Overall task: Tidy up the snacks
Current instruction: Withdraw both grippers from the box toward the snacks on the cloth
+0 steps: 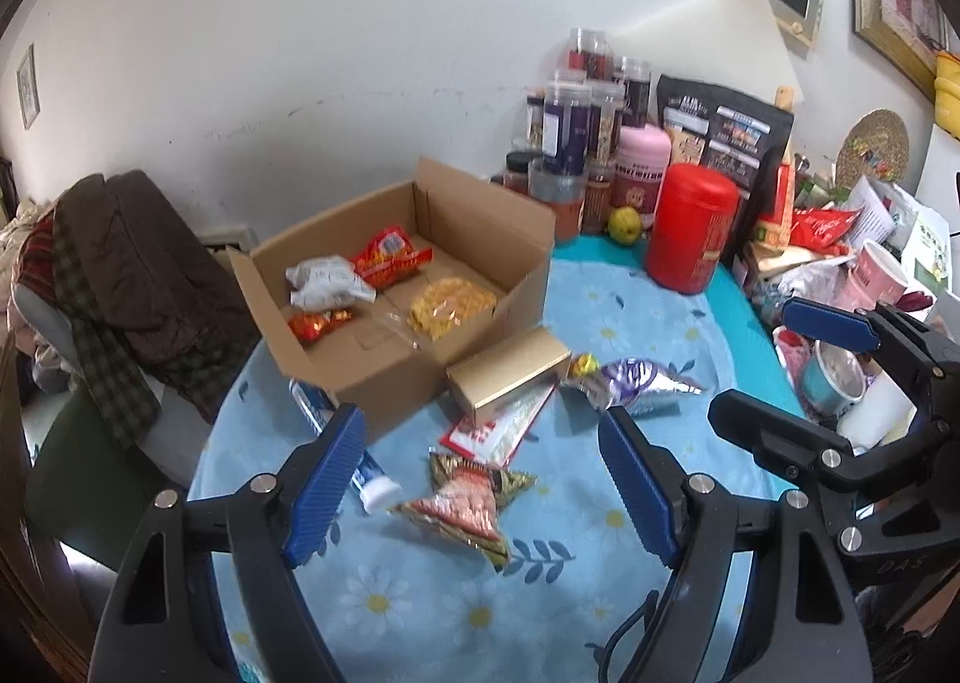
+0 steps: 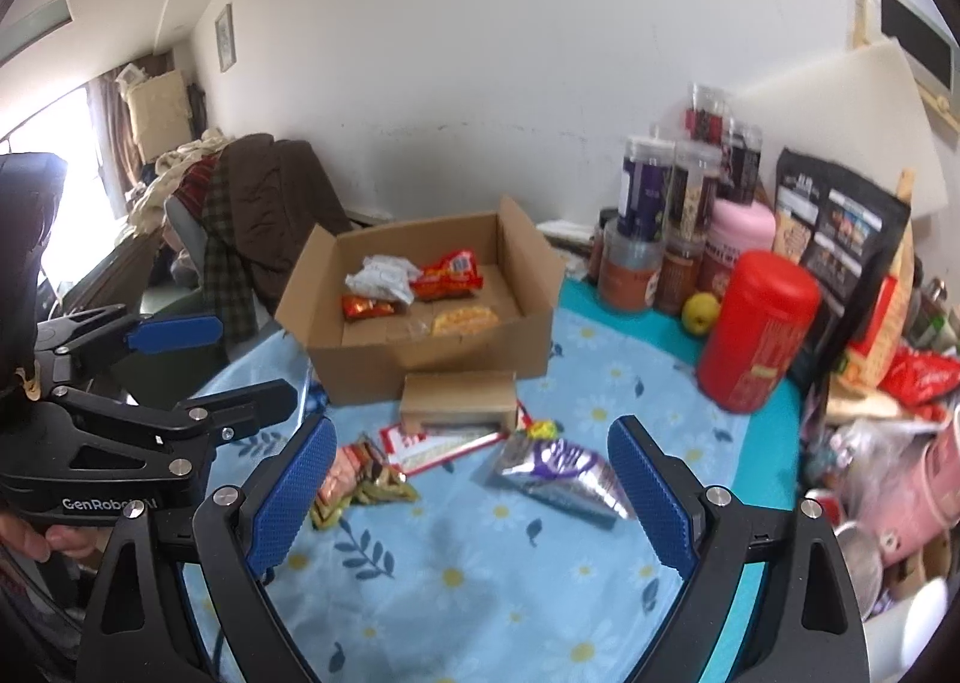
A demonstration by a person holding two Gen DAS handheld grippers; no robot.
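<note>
Two hand-held tools hover above a bench (image 1: 630, 287) covered with a blue daisy-print cloth. The left tool (image 1: 480, 479) has its blue pads spread wide with nothing between them; the right tool (image 2: 474, 491) is likewise spread and empty.

Landmark: an open cardboard box (image 1: 420, 365) standing on the cloth. Inside it lie a white packet (image 1: 327, 278), a red packet (image 1: 390, 257), a small orange-red packet (image 1: 318, 323) and a clear bag of yellow snacks (image 1: 450, 308).

Touching the box's near wall is a small gold carton (image 1: 510, 374), which rests partly on a flat red-and-white packet (image 1: 498, 431). Nearer the tools than the box lies a triangular orange-and-gold snack bag (image 1: 468, 503); in the left wrist view it sits on the cloth between and just beyond the left tool's pads, nearer the left pad's side. A white-capped tube (image 1: 372, 482) lies just beside that bag, its upper part hidden by the left pad.

To the right of the gold carton lies a purple-and-silver cone-shaped packet (image 2: 558, 473), with a small yellow wrapped sweet (image 2: 543, 430) just beside it. In the right wrist view the purple packet lies between and just beyond the right tool's pads, its pointed end near the right pad.

Behind and to the right of the box stand a red canister (image 1: 690, 227), a yellow-green fruit (image 1: 624, 224), a pink jar (image 1: 642, 167), stacked clear jars (image 1: 570, 125) and a black pouch (image 1: 726, 137). Left of the box, off the bench, a chair draped with brown clothing (image 1: 138, 263) is visible.
</note>
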